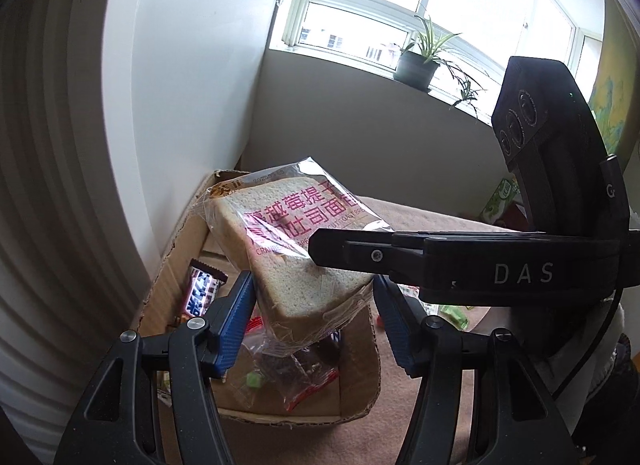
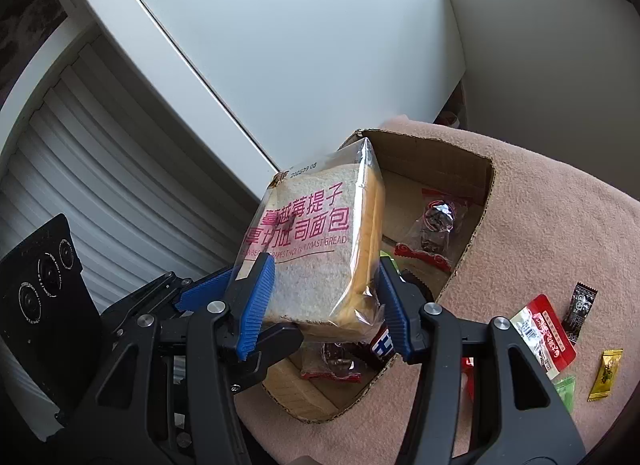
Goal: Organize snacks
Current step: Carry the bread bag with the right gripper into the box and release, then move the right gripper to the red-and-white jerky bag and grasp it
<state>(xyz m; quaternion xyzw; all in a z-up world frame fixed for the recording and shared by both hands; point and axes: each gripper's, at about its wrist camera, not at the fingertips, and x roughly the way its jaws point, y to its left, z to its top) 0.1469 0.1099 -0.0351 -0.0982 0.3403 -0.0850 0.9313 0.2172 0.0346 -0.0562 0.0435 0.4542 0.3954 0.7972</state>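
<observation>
Above cardboard box (image 2: 436,153) at 6 o'clock holding candy bar (image 1: 204,291) and red-sealed packets (image 2: 434,225), bagged toast bread (image 2: 316,249) clamped by right gripper (image 2: 326,297), left gripper (image 1: 314,309) spread wide around bag's lower corner.

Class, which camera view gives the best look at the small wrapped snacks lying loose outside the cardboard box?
The right wrist view: the loose wrapped snacks lie in plain sight on the pink cloth beside the cardboard box. The left wrist view shows only green scraps, mostly hidden.

A potted plant (image 1: 416,65) stands on the windowsill (image 1: 360,61), beside a white cabinet (image 2: 288,45) and slatted shutter (image 2: 100,169).
</observation>
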